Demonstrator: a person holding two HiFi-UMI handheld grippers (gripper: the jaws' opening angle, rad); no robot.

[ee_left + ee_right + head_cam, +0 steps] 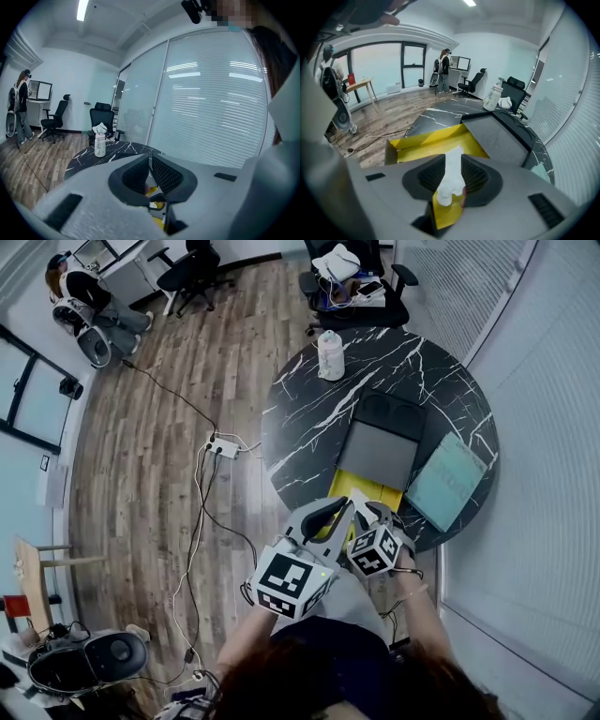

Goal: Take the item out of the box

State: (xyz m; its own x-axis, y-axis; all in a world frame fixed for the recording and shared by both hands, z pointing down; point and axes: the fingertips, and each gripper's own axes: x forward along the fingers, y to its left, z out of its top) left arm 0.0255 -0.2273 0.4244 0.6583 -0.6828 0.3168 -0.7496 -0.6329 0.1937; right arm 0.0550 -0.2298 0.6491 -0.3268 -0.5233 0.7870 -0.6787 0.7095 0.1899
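Note:
An open box with a yellow inside [362,489] lies at the near edge of the round black marble table [309,427], its grey lid [378,454] folded back. In the right gripper view, my right gripper [452,177] is shut on a white, crumpled-looking item [452,180] just above the near end of the yellow box [424,140]. My left gripper [328,513] hovers beside the right gripper [368,512] over the box's near end. In its own view the left gripper [150,171] has its jaws together, with nothing clearly held between them.
A white bottle [330,354] stands at the table's far side, and a teal flat pad [448,480] lies right of the box. Beyond the table is an office chair [352,282] piled with things. Cables and a power strip [223,446] lie on the wood floor at left. A glass wall runs along the right.

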